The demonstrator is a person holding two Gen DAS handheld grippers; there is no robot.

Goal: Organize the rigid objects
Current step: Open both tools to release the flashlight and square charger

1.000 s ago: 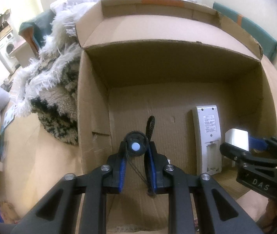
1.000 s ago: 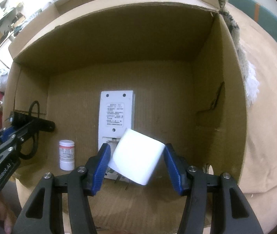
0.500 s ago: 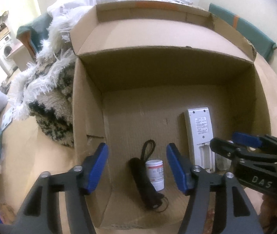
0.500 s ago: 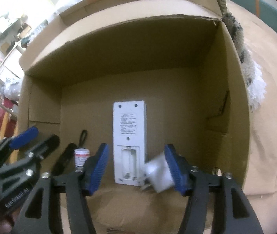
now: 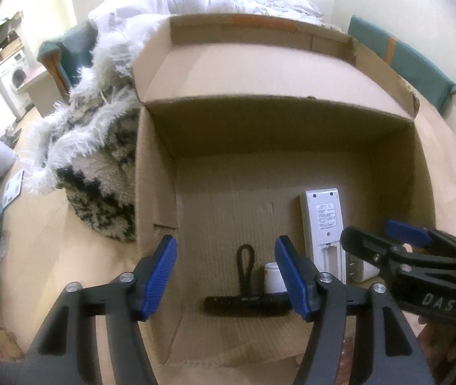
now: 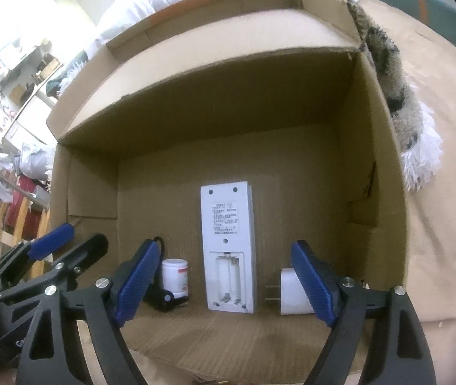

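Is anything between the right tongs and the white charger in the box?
Nothing visible. The charger lies on the box floor just behind the right tongs, right of the remote; the jaws are opening with nothing between them.

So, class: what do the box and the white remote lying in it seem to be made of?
Box: corrugated cardboard, matte brown; fine ribbing shows on its floor, rough torn edges at a flap.
Remote: probably moulded plastic, smooth white, with screw holes and an open battery bay.
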